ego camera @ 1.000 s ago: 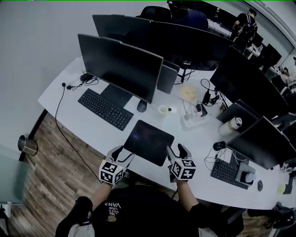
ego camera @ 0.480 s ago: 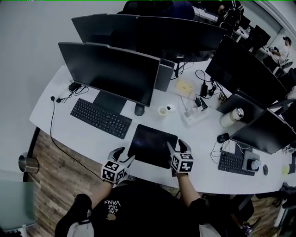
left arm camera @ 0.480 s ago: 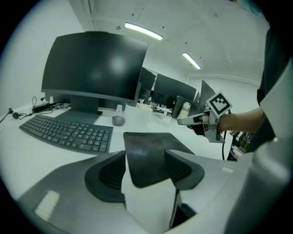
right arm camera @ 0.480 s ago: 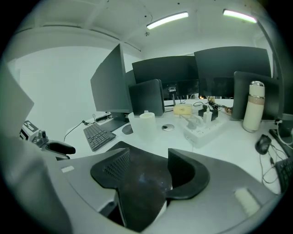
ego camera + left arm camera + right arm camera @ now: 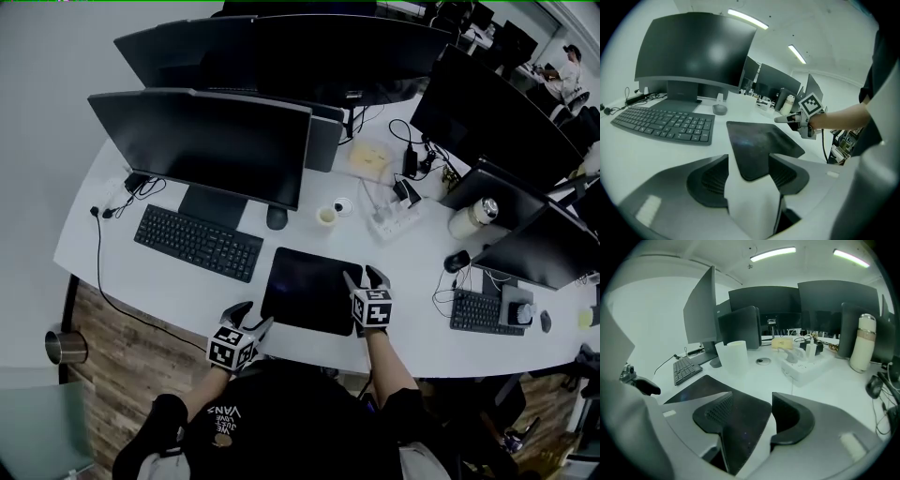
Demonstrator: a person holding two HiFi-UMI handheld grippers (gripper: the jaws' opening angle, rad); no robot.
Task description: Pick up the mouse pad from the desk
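The mouse pad (image 5: 309,291), thin, dark and flat, lay on the white desk (image 5: 169,281) beside the keyboard (image 5: 197,242). I was at the approach: left gripper (image 5: 251,317) spread at its near-left corner, right gripper (image 5: 364,278) spread over its right edge, neither pinching. Next, I judged, a jaw must slip underneath.

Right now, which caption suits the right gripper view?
Open right claw over a corner of the mouse pad on the desk.

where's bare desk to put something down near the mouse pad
Bare desk lies in front of the big keyboard, left of the mouse pad, and between the pad's right edge and the small keyboard. Behind the pad it is crowded: cup, mouse, power strip.
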